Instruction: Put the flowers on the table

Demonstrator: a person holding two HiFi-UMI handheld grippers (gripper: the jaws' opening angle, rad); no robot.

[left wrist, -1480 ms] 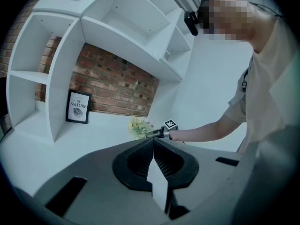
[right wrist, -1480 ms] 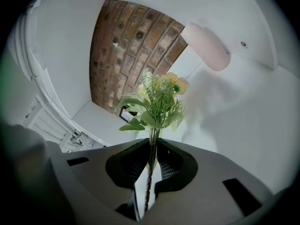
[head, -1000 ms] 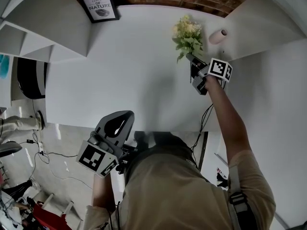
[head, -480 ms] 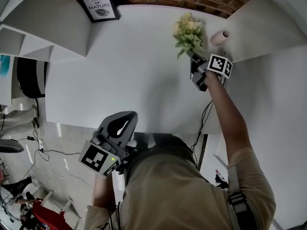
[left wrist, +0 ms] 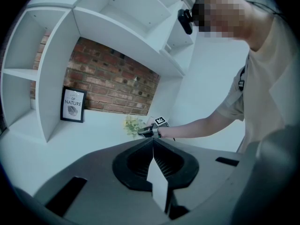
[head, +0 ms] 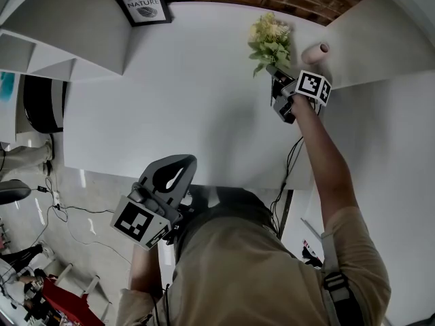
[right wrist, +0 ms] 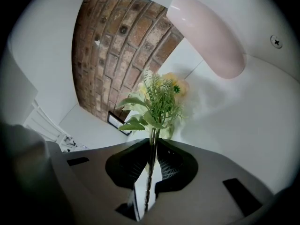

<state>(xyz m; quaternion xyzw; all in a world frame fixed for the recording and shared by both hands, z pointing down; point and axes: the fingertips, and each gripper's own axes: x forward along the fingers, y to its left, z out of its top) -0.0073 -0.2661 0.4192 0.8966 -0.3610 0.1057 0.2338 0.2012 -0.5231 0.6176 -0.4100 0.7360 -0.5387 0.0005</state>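
A small bunch of yellow flowers with green leaves (head: pixel 270 39) is at the back right of the white table (head: pixel 170 100). My right gripper (head: pixel 274 75) is shut on its stems, and the blooms point toward the brick wall. In the right gripper view the thin stems (right wrist: pixel 151 146) run between the closed jaws and the flowers (right wrist: pixel 157 102) stand just past them. Whether the bunch touches the table I cannot tell. My left gripper (head: pixel 173 167) hangs at the table's near edge, shut with nothing in it. The left gripper view shows the flowers (left wrist: pixel 132 124) far ahead.
A pale pink cylinder (head: pixel 316 51) lies on the table just right of the flowers, close by in the right gripper view (right wrist: pixel 206 36). A framed print (head: pixel 144 5) leans on the brick wall at back left. White shelving (head: pixel 54 39) flanks the table's left.
The right gripper and the flowers have shifted a little farther across the table toward the brick wall. The left gripper has stayed where it was.
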